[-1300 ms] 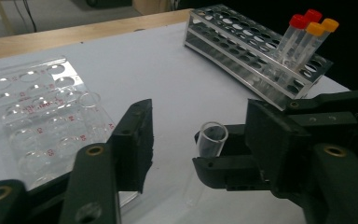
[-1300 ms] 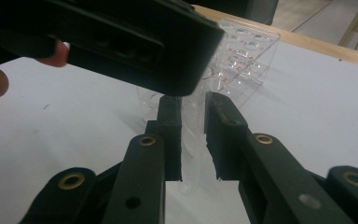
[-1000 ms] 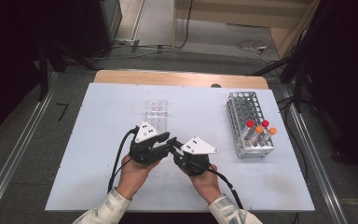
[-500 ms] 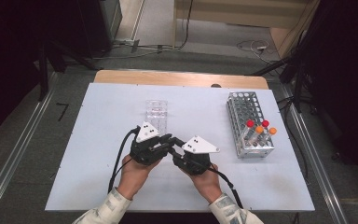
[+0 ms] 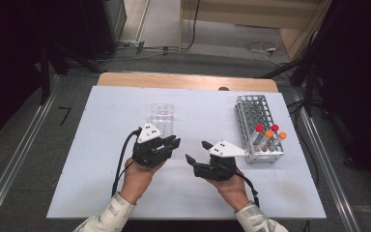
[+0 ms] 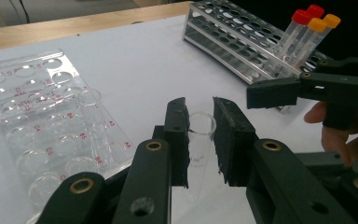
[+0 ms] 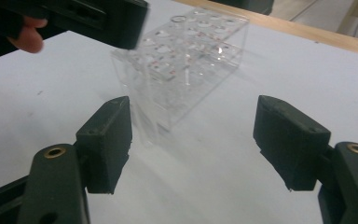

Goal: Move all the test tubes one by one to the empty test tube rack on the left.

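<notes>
Clear glass is what you hold: your left gripper (image 6: 200,140) is clenched on an uncapped tube (image 6: 199,135), pads pressed to its sides just below the rim, the open mouth showing between the jaws. Gripping that high leaves the tube's lower body free, which suits lowering it into a well. From above, that gripper (image 5: 166,145) sits near the middle of the counter (image 5: 101,193), just in front of the clear rack (image 5: 162,116).

Your right gripper (image 7: 193,140) is released: its jaws have just been opening and nothing lies between them, only bare counter with the clear rack (image 7: 186,60) beyond. In the high view it (image 5: 198,152) stands apart from the left one, a gap between the two. That reads as a handover just finished, with the tube now carried by the left alone.

Beside your right hand stands the metal rack (image 5: 258,125) with three capped tubes (image 5: 269,135) in its near corner, red and orange tops (image 6: 314,18) upright. They stay clear of your working space.

The clear rack (image 6: 42,121) lies to the left of the held tube in the left gripper view, with at least one tube already standing in a well. Your likely next move is to bring the tube upright over an empty well; watch the tilt, since glass can slip between flat pads.
</notes>
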A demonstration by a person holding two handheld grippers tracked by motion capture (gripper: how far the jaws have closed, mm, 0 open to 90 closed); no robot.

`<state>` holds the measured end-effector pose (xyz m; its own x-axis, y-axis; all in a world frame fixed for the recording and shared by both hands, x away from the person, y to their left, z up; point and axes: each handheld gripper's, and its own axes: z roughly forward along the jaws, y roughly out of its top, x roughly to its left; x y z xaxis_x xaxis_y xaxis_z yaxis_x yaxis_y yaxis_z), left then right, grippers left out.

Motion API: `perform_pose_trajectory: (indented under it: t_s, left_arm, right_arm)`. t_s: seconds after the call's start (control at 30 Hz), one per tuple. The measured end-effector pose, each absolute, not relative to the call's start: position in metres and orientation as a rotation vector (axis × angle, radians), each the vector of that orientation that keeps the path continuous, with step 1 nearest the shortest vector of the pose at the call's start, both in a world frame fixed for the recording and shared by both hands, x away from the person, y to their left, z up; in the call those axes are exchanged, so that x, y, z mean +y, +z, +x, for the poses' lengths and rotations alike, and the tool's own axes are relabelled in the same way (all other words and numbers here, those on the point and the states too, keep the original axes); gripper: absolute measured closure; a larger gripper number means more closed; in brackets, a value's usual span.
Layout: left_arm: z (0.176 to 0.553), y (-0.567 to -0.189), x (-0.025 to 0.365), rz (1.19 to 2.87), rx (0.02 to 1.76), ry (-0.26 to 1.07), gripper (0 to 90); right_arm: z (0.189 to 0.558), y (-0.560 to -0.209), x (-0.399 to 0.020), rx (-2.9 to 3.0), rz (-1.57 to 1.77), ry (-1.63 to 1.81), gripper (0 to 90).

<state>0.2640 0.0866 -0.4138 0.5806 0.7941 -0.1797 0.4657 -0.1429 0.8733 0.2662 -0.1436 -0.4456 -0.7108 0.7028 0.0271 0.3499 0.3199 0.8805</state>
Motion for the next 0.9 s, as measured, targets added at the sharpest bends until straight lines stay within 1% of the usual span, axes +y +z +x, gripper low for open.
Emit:
perform_pose_trajectory:
  t_s: [0.07,0.13,0.17,0.3,0.43,0.6,0.9]
  left_arm:
    - [0.264,-0.413,0.086,1.782,1.033,0.402,76.2]
    - [0.264,-0.412,0.086,1.778,1.033,0.401,76.1]
    - [0.263,-0.411,0.087,1.776,1.033,0.401,76.1]
    - [0.263,-0.407,0.088,1.774,1.027,0.409,76.1]
    - [0.265,-0.402,0.089,1.764,1.033,0.411,76.1]
    - [0.266,-0.397,0.088,1.772,1.035,0.419,76.1]
    - [0.271,-0.385,0.095,1.756,1.046,0.434,76.1]
  right_arm:
    - [0.266,-0.447,-0.153,2.234,0.962,1.340,21.4]
    - [0.268,-0.448,-0.160,2.269,1.000,1.287,13.0]
    - [0.269,-0.449,-0.164,2.289,1.016,1.262,10.9]
    - [0.269,-0.452,-0.184,2.313,1.058,1.248,10.1]
    - [0.266,-0.456,-0.197,2.344,1.078,1.219,2.6]
    - [0.264,-0.457,-0.207,2.344,1.095,1.205,1.3]
    - [0.258,-0.454,-0.214,2.290,1.079,1.280,1.3]
